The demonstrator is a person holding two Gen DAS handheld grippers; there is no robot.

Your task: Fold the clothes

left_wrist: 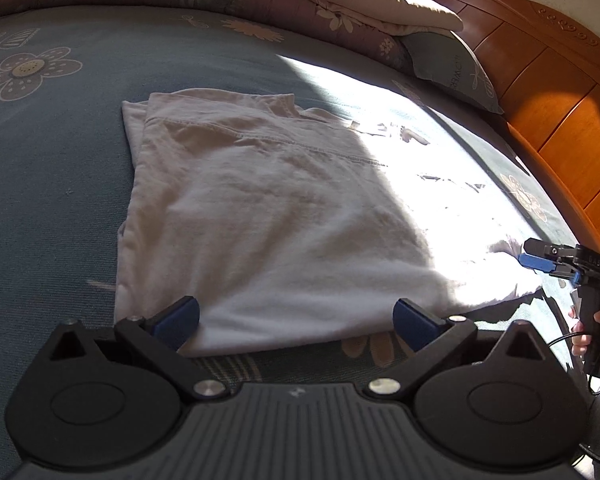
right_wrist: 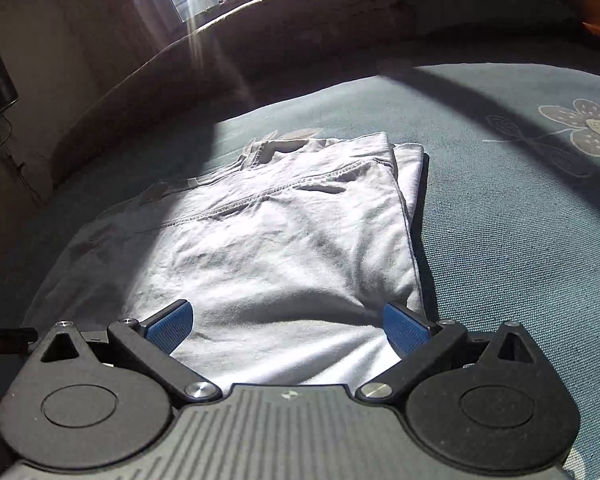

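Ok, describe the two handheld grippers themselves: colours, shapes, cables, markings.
The left gripper and right gripper look alike: matte black bodies with ribbed grey centre plates, two round black discs, silver pivot screws, and angled black linkages ending in textured blue finger pads. From the left wrist view, the right gripper has a black handle with a thin black cable trailing from it. Small markings are unreadable.

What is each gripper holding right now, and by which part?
Nothing. Both the left gripper and the right gripper are open at the near edge of the white shirt, fingers apart with no cloth pinched.
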